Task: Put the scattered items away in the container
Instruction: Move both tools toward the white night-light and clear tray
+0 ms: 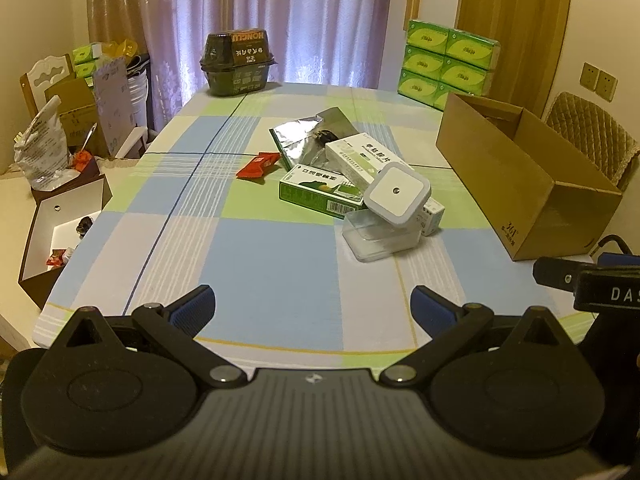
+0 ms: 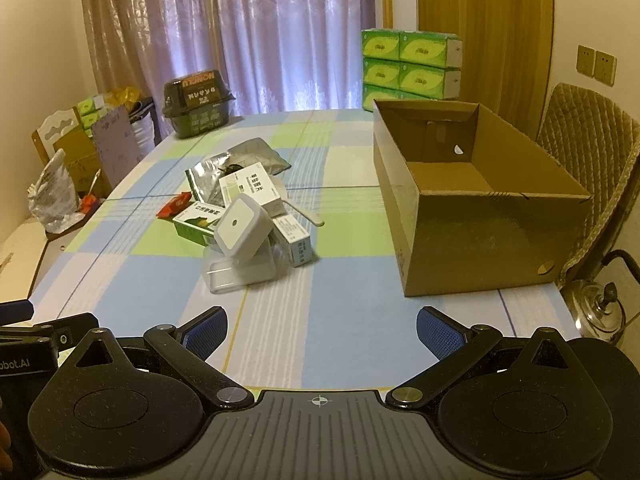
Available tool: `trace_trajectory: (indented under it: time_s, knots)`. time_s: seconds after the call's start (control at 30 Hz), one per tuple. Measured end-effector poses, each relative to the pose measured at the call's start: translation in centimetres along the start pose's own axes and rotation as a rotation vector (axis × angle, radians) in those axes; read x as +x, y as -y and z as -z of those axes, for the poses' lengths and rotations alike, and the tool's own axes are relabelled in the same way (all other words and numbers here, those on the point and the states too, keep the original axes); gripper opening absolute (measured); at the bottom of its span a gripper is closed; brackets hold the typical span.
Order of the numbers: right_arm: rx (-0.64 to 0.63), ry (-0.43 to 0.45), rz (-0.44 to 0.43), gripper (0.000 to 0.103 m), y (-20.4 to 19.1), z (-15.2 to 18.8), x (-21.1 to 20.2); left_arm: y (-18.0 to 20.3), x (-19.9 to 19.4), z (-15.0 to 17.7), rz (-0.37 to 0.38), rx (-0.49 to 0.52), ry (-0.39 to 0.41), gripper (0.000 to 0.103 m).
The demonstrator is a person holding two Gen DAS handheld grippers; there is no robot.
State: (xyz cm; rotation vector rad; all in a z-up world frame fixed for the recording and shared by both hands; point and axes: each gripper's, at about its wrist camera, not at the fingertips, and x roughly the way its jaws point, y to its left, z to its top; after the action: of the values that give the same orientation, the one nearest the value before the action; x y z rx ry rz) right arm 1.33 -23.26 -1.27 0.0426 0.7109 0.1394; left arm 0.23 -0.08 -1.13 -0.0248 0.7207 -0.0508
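Right gripper (image 2: 322, 334) wide, empty | left gripper (image 1: 312, 310) same | I see pile (image 2: 244, 220) ahead-left, cardboard box (image 2: 472, 216) ahead-right | right gripper nearer box

This is a lived-in room of a home, most likely a dining room. The counter (image 2: 280, 320) wears a checked cloth in blue, green and white. At the far end, long mauve curtains (image 2: 256, 28) cover a window, with a wooden door (image 2: 480, 20) to their right. A padded chair (image 2: 588, 152) stands at the right, and a carved white chair back (image 1: 48, 72) at the far left. Green tissue packs (image 2: 408, 64) are stacked by the door. Boxes, a bucket and bags crowd the far left corner, and a metal kettle (image 2: 600, 308) sits low on the near right.
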Motion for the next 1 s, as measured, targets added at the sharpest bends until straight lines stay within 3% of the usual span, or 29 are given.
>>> trace_trajectory:
  time_s: [0.33,0.6,0.8,1.0]
  knots:
    - [0.025,0.047,-0.029,0.103,0.5,-0.2,0.5,-0.3,1.2,-0.6,-0.013,0.034,0.014,0.102]
    - [-0.019,0.01,-0.045,0.103,0.3,-1.1,2.0,-0.8,2.8,-1.7,-0.015,0.062,0.012,0.102]
    - [-0.109,-0.001,-0.076,0.103,-0.5,-1.3,3.1,-0.8,4.7,-2.4,0.014,0.123,-0.018,0.102]
    - [-0.164,0.0,-0.126,0.103,-0.7,-2.1,4.8,-0.8,6.9,-3.0,0.089,0.226,-0.026,0.102]
